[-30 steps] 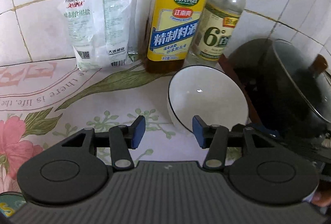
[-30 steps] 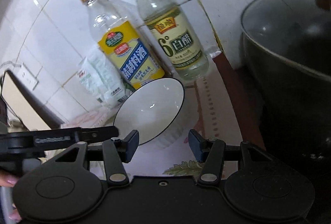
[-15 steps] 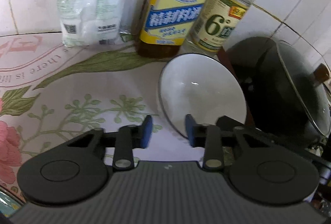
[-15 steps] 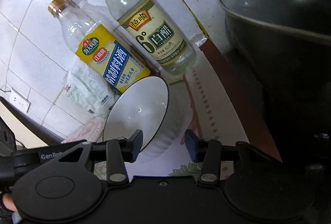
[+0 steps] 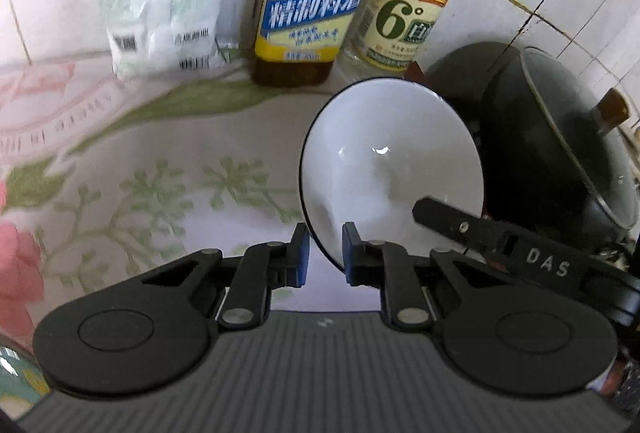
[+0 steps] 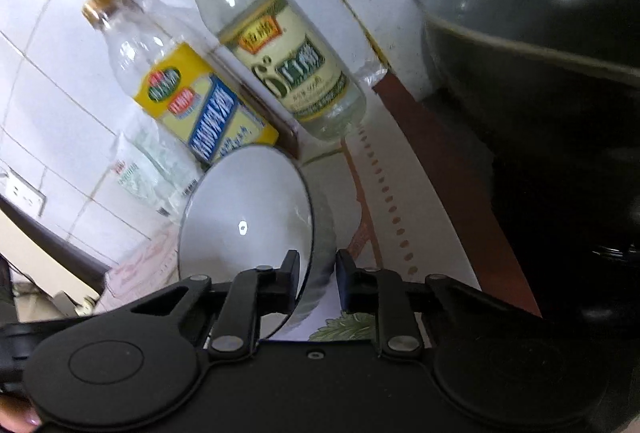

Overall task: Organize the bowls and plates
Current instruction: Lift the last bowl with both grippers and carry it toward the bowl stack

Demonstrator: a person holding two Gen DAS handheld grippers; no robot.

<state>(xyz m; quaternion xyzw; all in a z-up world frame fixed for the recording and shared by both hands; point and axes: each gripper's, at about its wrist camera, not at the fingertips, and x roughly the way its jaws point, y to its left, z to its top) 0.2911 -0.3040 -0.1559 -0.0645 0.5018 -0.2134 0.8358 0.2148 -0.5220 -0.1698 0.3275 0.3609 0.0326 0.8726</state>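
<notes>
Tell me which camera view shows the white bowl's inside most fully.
The left wrist view: the white bowl faces the camera, nearly the whole inside and dark rim visible, only the lower edge covered by the claws. In the right wrist view the bowl is seen more obliquely, its lower part behind the right claw.

Compared with a second ago, both tools sit closer to the white bowl [image 5: 390, 169]. The left tool [image 5: 325, 253] has narrowed its gap, its fingers now straddling the bowl's near rim. The right tool [image 6: 317, 283] has narrowed likewise around the opposite rim. The bowl now stands tilted up more steeply than before.
</notes>
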